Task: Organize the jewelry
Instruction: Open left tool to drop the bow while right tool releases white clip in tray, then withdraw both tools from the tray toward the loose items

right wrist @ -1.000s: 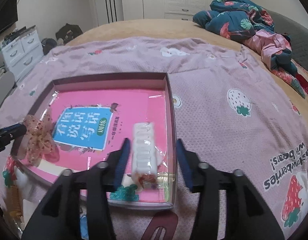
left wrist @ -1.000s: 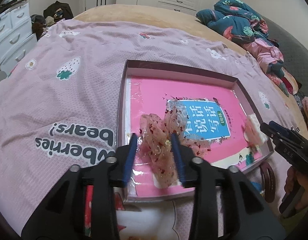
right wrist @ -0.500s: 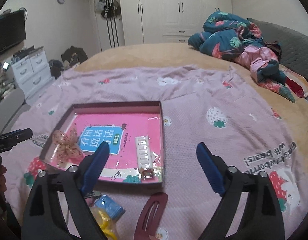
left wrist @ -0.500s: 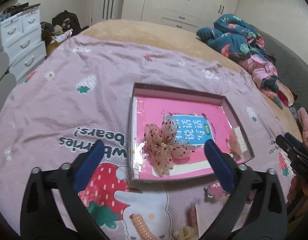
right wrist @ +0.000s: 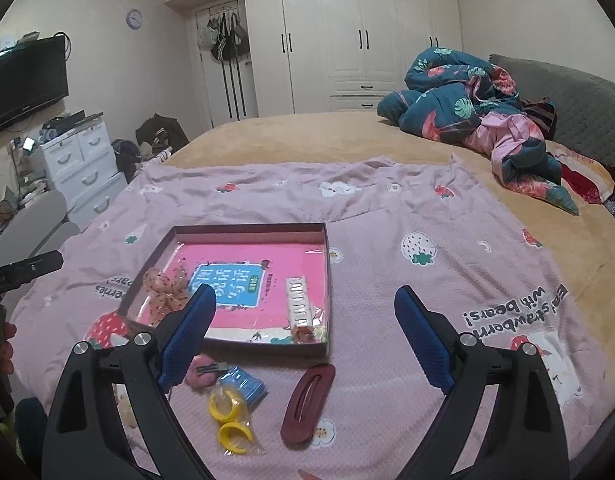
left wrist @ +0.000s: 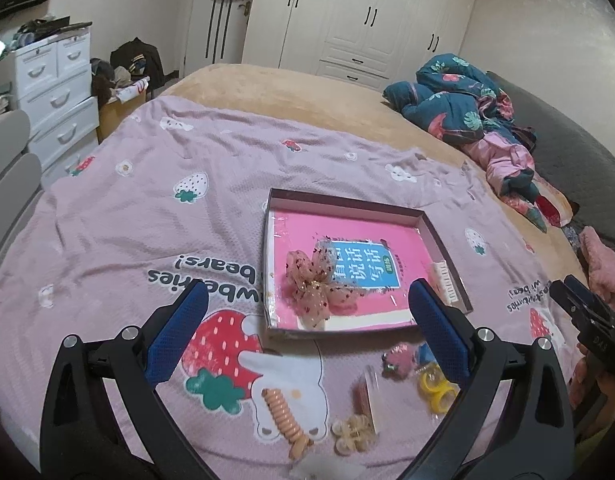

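The left tool (left wrist: 307, 320) hangs released above the bed, its blue-padded jaws spread wide with nothing between them. The right tool (right wrist: 305, 320) is released too, jaws wide apart and empty, poised over the near edge of the pink strawberry-print blanket (right wrist: 427, 248) that covers the bed.

On that blanket lies a shallow dark-rimmed cardboard box (left wrist: 347, 202), lined with a pink sheet that carries a blue label. Inside it, toward its left side as the left wrist view shows it, rests a sheer pink bow with dark red specks (left wrist: 317, 284). Along the opposite side of the box lies a long white toothed hair clip (right wrist: 298, 307), close to the wall.

In front of the box, loose on the blanket, are more pieces: a flat maroon oval snap clip (right wrist: 307, 404), a pair of yellow rings in a clear packet (right wrist: 229, 420), a small blue packet (right wrist: 243, 384) just behind them, and a fuzzy pink hair clip (right wrist: 201, 374). In the left wrist view, a peach spiral hair tie (left wrist: 283, 416) and a pale flower-shaped clip (left wrist: 353, 432) lie nearest the camera, beside a reddish item in a clear wrapper (left wrist: 365, 394).

A crumpled teal floral quilt (right wrist: 447, 96) sits at the far side of the bed.
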The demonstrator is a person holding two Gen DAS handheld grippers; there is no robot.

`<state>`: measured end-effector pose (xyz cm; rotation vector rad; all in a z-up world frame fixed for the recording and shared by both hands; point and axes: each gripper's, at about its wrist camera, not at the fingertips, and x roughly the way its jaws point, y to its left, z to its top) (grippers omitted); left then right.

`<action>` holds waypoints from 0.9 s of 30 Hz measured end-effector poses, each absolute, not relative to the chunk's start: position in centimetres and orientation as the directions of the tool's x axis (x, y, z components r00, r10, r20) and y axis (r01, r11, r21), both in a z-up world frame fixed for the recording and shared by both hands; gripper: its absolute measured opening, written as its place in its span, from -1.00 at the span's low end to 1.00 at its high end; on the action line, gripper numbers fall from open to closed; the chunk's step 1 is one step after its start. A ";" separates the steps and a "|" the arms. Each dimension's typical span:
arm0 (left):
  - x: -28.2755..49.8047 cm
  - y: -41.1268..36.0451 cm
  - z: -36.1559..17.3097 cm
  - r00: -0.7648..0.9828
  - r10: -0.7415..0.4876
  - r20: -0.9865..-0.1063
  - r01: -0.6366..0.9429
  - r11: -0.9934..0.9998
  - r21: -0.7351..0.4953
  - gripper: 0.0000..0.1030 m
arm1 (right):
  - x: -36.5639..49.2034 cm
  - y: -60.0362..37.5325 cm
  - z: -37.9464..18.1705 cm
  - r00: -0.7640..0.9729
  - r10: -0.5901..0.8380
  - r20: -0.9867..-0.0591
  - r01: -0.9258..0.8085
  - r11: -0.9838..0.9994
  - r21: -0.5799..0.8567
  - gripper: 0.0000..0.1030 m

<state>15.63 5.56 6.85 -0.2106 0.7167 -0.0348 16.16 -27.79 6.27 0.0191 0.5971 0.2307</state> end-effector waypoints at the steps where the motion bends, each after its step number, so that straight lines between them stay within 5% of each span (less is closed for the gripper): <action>1: 15.4 5.4 6.9 0.756 -0.107 -0.646 -0.037 0.978 -0.205 0.82 | 15.6 -27.8 6.4 0.803 0.226 -0.552 -0.214 0.973 0.087 0.75; 27: 8.7 2.7 5.2 0.723 -0.126 -0.679 0.024 0.987 -0.157 0.82 | 8.2 -26.1 5.6 0.775 0.277 -0.567 -0.323 0.946 0.020 0.75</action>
